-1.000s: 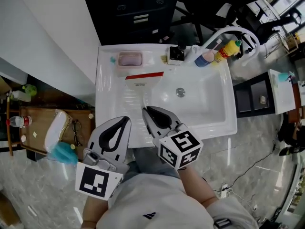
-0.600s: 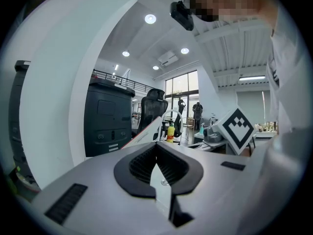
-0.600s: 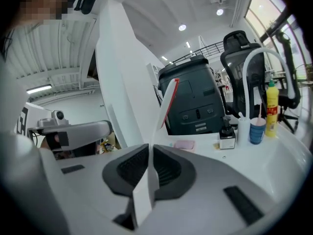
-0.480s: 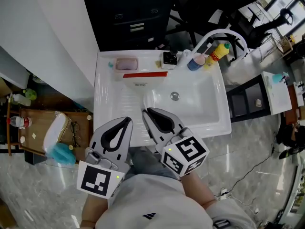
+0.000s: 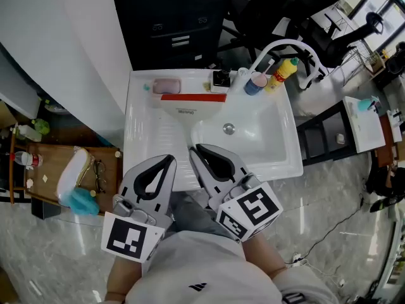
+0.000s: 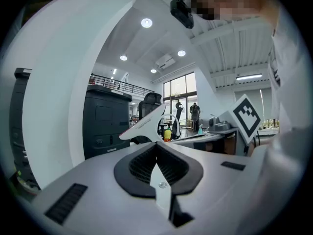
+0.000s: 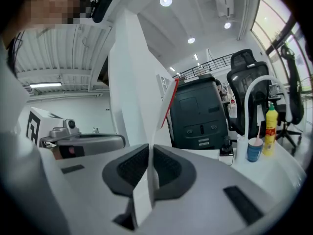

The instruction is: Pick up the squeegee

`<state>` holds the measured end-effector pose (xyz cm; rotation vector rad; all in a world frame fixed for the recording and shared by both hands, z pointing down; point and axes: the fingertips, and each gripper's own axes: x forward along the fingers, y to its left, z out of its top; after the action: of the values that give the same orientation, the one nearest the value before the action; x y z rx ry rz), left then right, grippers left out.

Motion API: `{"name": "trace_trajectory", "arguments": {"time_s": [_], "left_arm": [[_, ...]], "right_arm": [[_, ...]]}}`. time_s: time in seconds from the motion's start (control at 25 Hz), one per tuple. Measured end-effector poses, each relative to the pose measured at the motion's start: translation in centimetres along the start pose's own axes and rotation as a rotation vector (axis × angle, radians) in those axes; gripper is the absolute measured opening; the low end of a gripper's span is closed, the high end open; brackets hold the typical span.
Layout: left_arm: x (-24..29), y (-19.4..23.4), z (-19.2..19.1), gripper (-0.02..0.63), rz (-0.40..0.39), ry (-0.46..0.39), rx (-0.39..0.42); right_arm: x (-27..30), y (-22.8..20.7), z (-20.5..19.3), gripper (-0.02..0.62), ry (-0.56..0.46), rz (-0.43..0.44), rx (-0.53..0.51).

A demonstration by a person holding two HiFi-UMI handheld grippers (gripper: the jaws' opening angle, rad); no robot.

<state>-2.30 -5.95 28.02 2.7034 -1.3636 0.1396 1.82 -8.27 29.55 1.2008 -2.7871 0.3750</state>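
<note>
On my head view the right claw [image 5: 193, 148] is clamped on the white handle of the squeegee [image 5: 188, 114]. The handle runs straight out ahead of its tips to the red-edged blade, which lies crosswise over the white sink [image 5: 278, 164]. The left claw [image 5: 169, 159] sits just beside the right one, on its left, pinched closed with nothing in it. Beyond the blade, further ahead of both claws, a pink soap dish [image 5: 166, 85] rests on the sink's back ledge. Ahead and to the right stand a blue cup [image 5: 255, 83] and a yellow bottle [image 5: 284, 69] under the arched white faucet [image 5: 286, 44]. A black cabinet [image 5: 177, 18] stands behind the sink. In the left gripper view I see the two dark pads meeting at their tips with nothing between them. The squeegee's blade shows just past the tips, tilted and rising to the right, clear of this claw. The right claw's marker cube is off to the right. In the right gripper view the white handle stands squarely between the pads, which press it from both sides. It rises from the tips to the blade, whose red edge shows above against the cabinet. The cup, bottle and faucet lie ahead to the right of this claw, and the left claw is off to the left.
</note>
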Motion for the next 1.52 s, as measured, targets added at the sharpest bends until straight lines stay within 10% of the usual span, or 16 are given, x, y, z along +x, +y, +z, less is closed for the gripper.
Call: {"name": "trace_trajectory", "arguments": {"time_s": [1.52], "left_arm": [[-4.5,-3.0,1.8,0.014,0.032,-0.077,0.04]], "right_arm": [[-5.0,5.4,3.0,0.04,-0.132,0.066,-0.153]]}}
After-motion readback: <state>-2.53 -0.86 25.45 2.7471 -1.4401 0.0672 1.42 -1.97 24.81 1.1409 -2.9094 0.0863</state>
